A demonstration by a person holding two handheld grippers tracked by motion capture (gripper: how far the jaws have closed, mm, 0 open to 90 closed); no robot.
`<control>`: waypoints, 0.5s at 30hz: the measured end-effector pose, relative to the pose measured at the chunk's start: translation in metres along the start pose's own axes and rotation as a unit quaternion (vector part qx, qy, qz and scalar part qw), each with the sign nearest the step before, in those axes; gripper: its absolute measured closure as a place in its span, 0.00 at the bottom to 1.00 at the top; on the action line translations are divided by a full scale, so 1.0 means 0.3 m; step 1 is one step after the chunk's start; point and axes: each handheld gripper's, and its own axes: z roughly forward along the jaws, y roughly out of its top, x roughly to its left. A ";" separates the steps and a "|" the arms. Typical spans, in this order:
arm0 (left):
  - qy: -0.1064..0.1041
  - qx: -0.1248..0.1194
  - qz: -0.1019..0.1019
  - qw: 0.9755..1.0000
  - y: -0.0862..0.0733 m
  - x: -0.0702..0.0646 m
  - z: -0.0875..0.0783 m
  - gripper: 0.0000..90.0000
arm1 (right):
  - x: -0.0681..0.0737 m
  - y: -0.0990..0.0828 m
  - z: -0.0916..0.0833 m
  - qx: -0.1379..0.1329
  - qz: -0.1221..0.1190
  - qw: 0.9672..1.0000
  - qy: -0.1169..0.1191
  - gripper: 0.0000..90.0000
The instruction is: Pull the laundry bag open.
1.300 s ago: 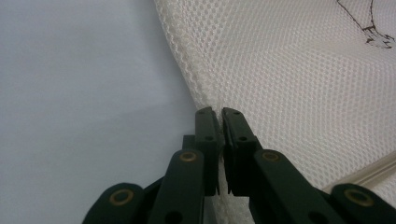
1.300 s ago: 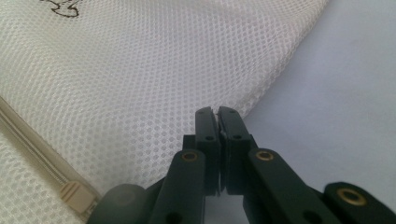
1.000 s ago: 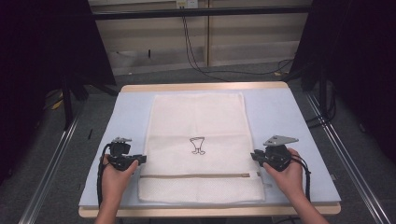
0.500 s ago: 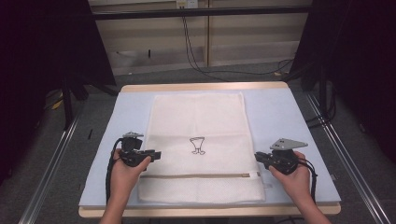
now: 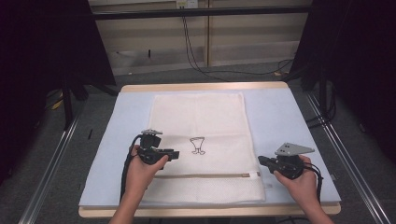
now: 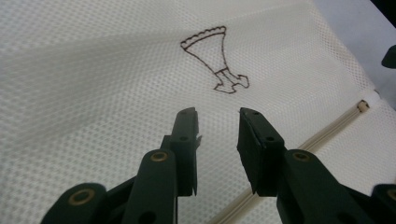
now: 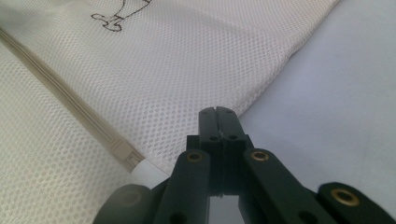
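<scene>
Mesh bag (image 5: 201, 140), cream-white, lies flat in the middle of a pale blue mat (image 5: 280, 116) on the table (image 5: 201, 87). A small dark outline drawing (image 5: 197, 145) sits near its centre, and a zipper (image 5: 205, 176) crosses it close to the near edge. Left gripper (image 5: 175, 154) hovers over the bag just left of the drawing, jaws a little apart and empty. Right gripper (image 5: 260, 160) sits at the bag's right edge by the zipper's end, jaws pressed together, holding nothing. A hand (image 5: 140, 164) grips each tool.
</scene>
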 end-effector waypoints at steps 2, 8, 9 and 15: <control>-0.005 0.000 0.001 1.000 0.005 -0.023 0.015 0.76 | 0.002 -0.004 -0.001 -0.003 -0.004 1.000 0.005 1.00; -0.037 0.019 0.012 0.999 0.017 -0.099 0.076 0.75 | 0.020 -0.011 -0.010 -0.004 -0.015 1.000 0.014 1.00; -0.041 0.021 0.014 0.999 0.020 -0.113 0.085 0.75 | 0.021 -0.013 -0.011 -0.007 -0.017 1.000 0.013 1.00; -0.062 0.030 0.020 0.997 0.036 -0.169 0.125 0.73 | 0.030 -0.024 -0.011 -0.003 -0.016 1.000 0.017 1.00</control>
